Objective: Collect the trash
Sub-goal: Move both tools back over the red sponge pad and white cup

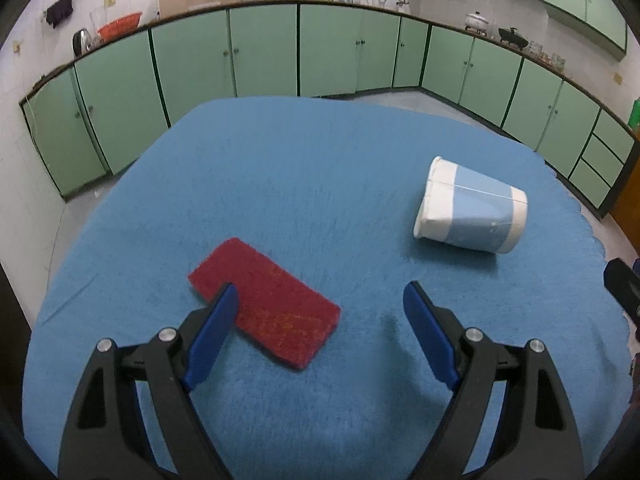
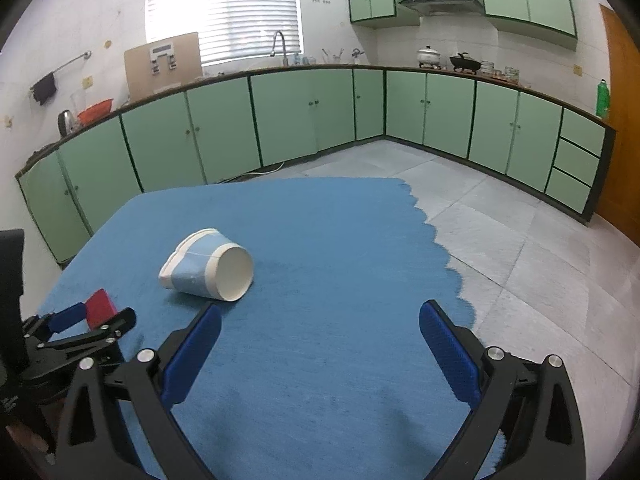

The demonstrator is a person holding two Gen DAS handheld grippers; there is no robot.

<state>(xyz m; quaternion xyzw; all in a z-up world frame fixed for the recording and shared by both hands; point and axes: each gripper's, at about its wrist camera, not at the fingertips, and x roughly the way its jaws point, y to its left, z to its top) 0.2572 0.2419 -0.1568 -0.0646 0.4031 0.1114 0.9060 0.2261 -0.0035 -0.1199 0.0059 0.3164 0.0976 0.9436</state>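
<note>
A crushed white and light-blue paper cup (image 1: 470, 208) lies on its side on the blue cloth, also in the right wrist view (image 2: 208, 266), its open mouth toward the right gripper. A red scouring pad (image 1: 266, 300) lies flat near the left gripper; only its tip shows in the right wrist view (image 2: 100, 307). My left gripper (image 1: 320, 296) is open and empty, its left finger over the pad's near edge. It also shows in the right wrist view (image 2: 90, 318). My right gripper (image 2: 320, 314) is open and empty, just in front of the cup.
The blue cloth (image 1: 304, 168) covers the table; its scalloped right edge (image 2: 440, 248) drops to the tiled floor (image 2: 520, 248). Green kitchen cabinets (image 2: 304, 116) line the walls behind. Part of the right gripper's body (image 1: 624, 288) shows at the right edge.
</note>
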